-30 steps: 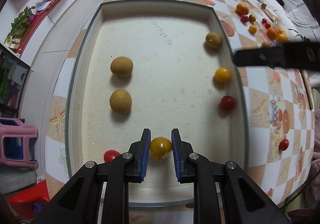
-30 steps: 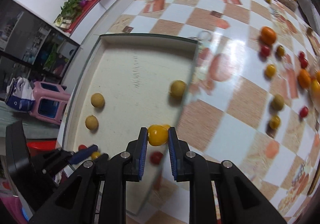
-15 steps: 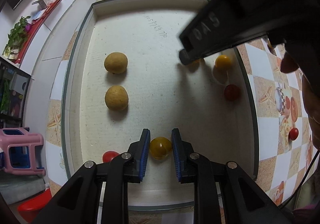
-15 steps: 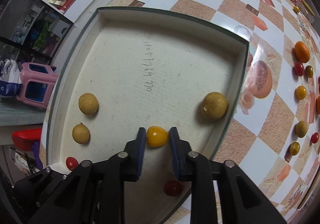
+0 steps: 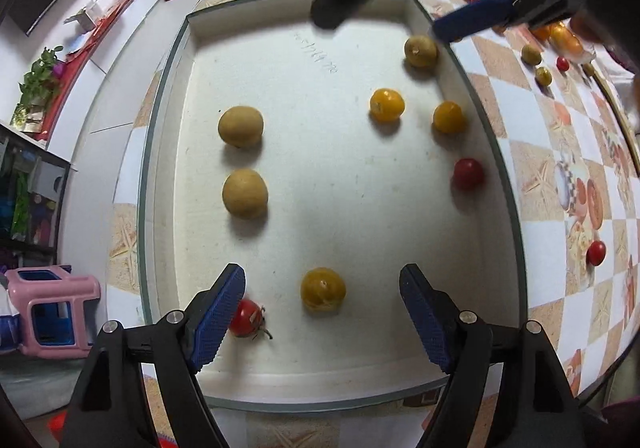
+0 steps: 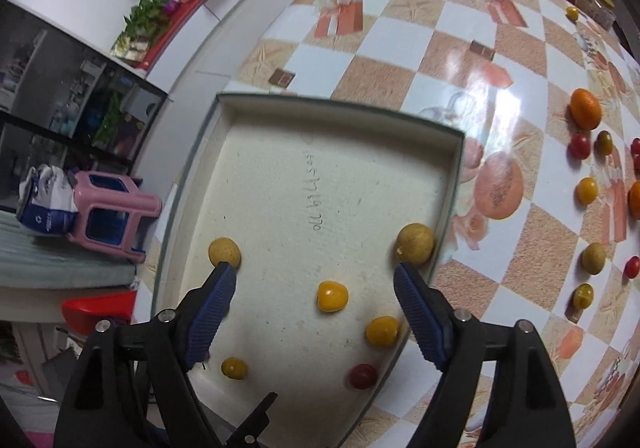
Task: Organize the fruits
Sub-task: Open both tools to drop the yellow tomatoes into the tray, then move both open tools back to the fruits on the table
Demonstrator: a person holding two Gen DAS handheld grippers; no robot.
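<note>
From my left wrist camera, my left gripper (image 5: 322, 288) points down into the white tray (image 5: 168, 151), its jaws opening and wide apart. A yellow tomato (image 5: 323, 289) lies loose on the tray floor between the blue pads, touching neither. A red tomato (image 5: 245, 316) sits right against my left pad. Ahead of the fingers, to their left, lie two tan round fruits (image 5: 241, 126), one behind the other. Ahead to the right lie two more yellow tomatoes (image 5: 386, 105), a red one (image 5: 467, 172) near the tray's right wall, and a tan fruit (image 5: 420, 51) in the far right corner.

From my right wrist camera, my right gripper (image 6: 315, 280) also hangs over the tray (image 6: 340, 105), jaws opening, gripping nothing. A yellow tomato (image 6: 332, 296) rests free on the floor between the pads. A tan fruit (image 6: 415, 242) sits just beyond my right fingertip. More small fruits (image 6: 586, 189) lie scattered on the checked tablecloth (image 6: 400, 43), well off to the right.
</note>
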